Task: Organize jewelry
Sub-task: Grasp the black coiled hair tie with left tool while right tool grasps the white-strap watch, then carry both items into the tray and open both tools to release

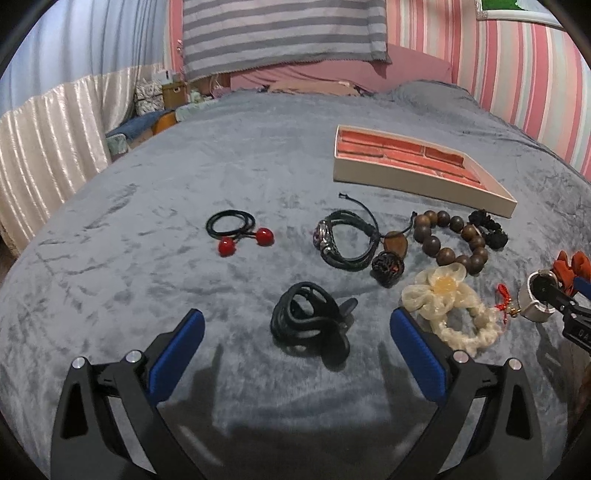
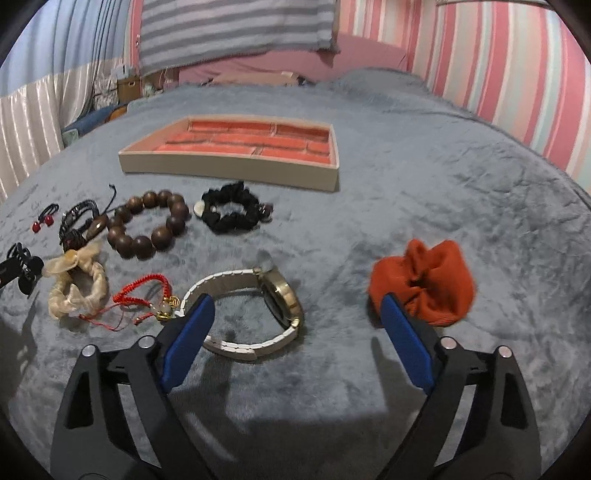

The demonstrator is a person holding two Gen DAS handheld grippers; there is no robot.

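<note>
Jewelry lies spread on a grey blanket. My left gripper (image 1: 295, 325) is open, its blue pads either side of a black hair tie bundle (image 1: 310, 325). Beyond it lie a cherry hair tie (image 1: 240, 230), a dark leather bracelet (image 1: 345, 238), a wooden bead bracelet (image 1: 452, 240) and a cream flower scrunchie (image 1: 450, 306). My right gripper (image 2: 295, 306) is open around a white-strap gold watch (image 2: 258, 310). An orange scrunchie (image 2: 424, 280) lies by its right pad. A red cord charm (image 2: 147, 299) and a black scrunchie (image 2: 229, 212) lie nearby. The orange-lined tray (image 2: 229, 170) sits behind.
The tray also shows in the left wrist view (image 1: 421, 181), at the far right. A pink striped wall (image 2: 498, 66) bounds the bed on the right. A striped cloth (image 1: 284, 33) hangs at the head. Boxes and clutter (image 1: 159, 96) stand beyond the bed's far left edge.
</note>
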